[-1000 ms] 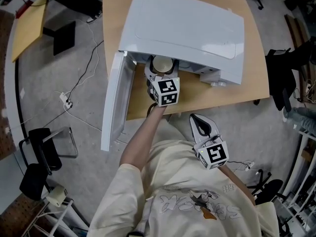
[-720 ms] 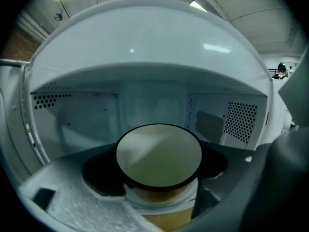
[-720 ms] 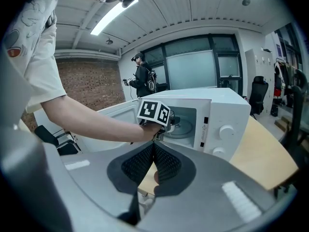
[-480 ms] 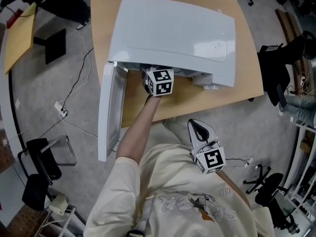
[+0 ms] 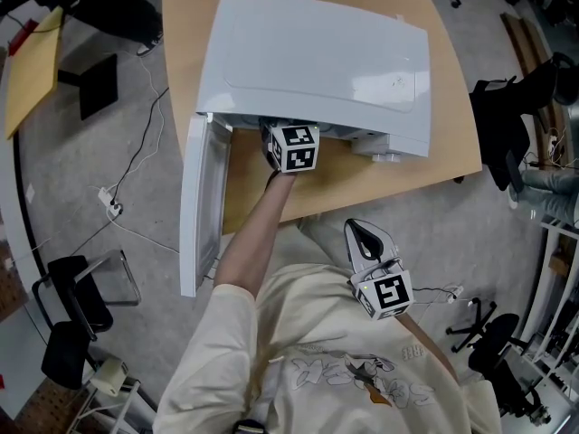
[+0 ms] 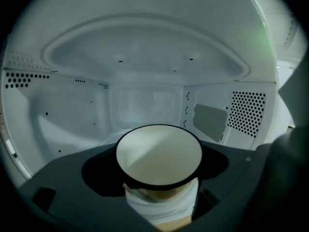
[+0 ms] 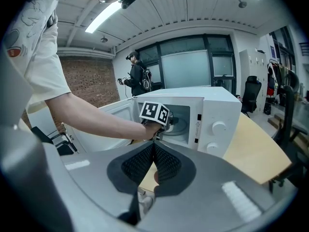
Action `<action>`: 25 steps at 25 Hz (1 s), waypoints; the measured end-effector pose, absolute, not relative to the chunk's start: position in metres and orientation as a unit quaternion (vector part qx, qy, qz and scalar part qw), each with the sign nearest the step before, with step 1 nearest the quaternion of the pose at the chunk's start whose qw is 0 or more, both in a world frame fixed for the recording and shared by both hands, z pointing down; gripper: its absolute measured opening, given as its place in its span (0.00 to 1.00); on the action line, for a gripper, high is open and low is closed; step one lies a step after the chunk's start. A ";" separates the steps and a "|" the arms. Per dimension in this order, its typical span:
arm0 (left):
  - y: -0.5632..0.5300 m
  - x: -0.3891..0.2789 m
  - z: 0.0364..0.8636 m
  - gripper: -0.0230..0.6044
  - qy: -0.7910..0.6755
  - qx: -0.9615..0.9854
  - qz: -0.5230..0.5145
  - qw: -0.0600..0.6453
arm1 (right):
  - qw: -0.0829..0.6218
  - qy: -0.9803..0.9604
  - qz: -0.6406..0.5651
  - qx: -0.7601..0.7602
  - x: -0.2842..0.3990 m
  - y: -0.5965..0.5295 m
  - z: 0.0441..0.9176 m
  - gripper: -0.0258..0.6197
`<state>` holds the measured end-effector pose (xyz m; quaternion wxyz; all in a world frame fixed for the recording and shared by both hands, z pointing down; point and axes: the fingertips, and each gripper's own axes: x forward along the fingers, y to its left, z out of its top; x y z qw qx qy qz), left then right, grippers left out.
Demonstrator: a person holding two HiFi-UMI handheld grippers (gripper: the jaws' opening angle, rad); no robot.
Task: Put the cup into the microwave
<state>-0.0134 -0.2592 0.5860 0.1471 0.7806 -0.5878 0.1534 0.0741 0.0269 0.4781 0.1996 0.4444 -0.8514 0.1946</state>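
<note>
The microwave (image 5: 317, 61) hides the cup (image 6: 159, 153) from the head view.

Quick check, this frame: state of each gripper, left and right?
Left gripper: closed on the cup, inside the microwave.
Right gripper: closed, holding nothing.

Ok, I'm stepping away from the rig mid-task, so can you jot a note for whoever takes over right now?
Left gripper: closed on the cup, reaching inside the microwave.
Right gripper: shut, empty, held back near the person's chest, clear of the table.
Cup: upright inside the cavity; I cannot tell whether it rests on the floor there.
Done: door swung open, cup carried in.
Left: set the cup down, release it, draw the left gripper out.
</note>
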 end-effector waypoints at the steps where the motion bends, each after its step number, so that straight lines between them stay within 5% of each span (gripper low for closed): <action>1: -0.259 -0.012 0.586 0.69 -0.587 0.782 0.154 0.143 | 0.201 -0.851 0.194 0.444 0.074 0.028 0.478 0.05; 14: -0.262 -0.008 0.584 0.70 -0.584 0.794 0.125 0.113 | 0.210 -0.841 0.198 0.457 0.083 0.035 0.482 0.05; 19: -0.258 -0.010 0.579 0.82 -0.582 0.797 0.116 0.111 | 0.209 -0.842 0.199 0.456 0.084 0.033 0.482 0.05; 25: -0.235 -0.022 0.571 0.84 -0.582 0.796 0.121 0.115 | 0.195 -0.850 0.194 0.450 0.077 0.025 0.478 0.05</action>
